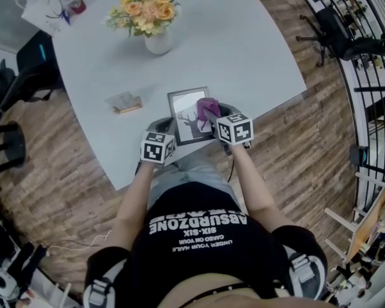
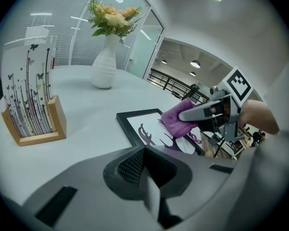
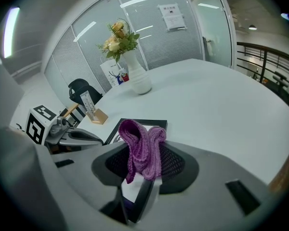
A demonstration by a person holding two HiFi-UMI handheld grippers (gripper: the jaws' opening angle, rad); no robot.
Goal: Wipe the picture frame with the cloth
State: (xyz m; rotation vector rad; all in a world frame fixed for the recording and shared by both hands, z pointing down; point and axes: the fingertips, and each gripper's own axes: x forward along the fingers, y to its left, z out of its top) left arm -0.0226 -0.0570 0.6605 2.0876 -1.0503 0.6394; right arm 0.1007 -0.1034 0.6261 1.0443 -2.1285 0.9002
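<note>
Purple knitted cloth (image 3: 143,146) pinched in our right gripper (image 3: 139,179), clear only in its own view, head view has it over the black picture frame (image 1: 183,117), left gripper (image 2: 151,189) pressed together, empty

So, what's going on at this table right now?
A person at the white table holds a gripper in each hand. The right gripper is shut on a purple cloth, held over the picture frame lying flat on the table. The left gripper, shut and empty, sits by the frame's near-left corner.
</note>
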